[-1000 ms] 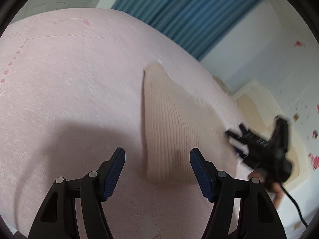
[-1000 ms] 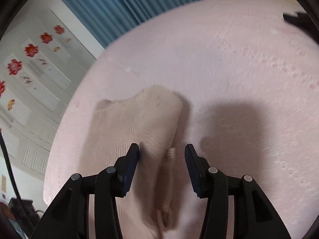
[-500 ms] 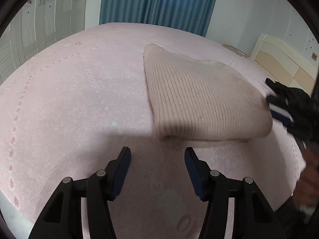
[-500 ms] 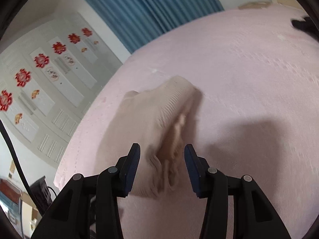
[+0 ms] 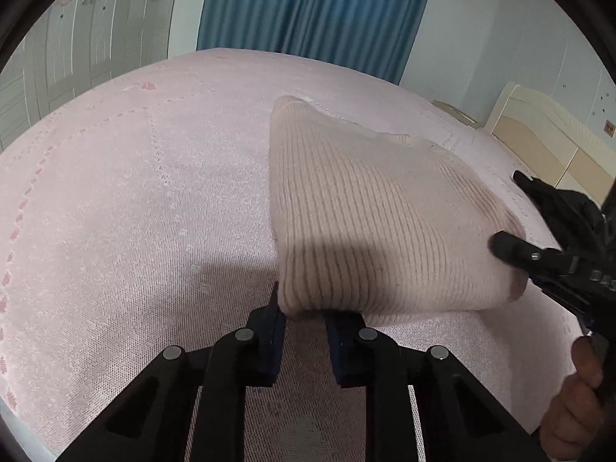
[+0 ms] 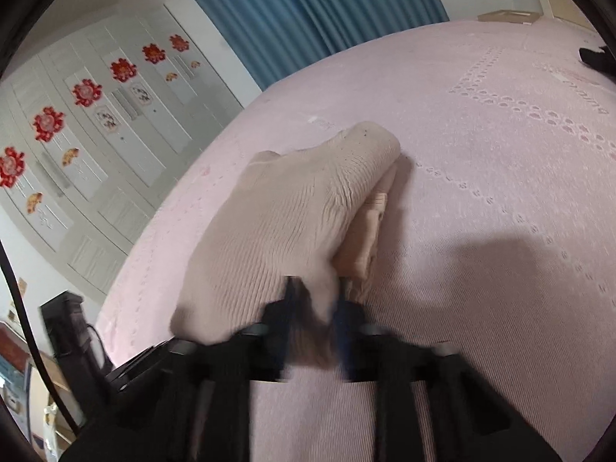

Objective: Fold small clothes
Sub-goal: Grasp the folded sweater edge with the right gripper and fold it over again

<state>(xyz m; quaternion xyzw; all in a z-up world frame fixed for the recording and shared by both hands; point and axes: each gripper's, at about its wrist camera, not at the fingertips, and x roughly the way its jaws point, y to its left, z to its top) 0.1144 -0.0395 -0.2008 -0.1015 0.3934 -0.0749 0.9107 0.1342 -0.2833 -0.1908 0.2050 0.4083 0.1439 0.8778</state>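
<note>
We pinched the folded beige knit at two corners on the pink bedspread.

Our left gripper (image 5: 305, 317) was closing on the near corner of the beige knit (image 5: 385, 223), fabric between its pads; our right gripper (image 6: 313, 300) was clamped on the other corner. The knit lay folded on the bedspread (image 5: 134, 211).
</note>
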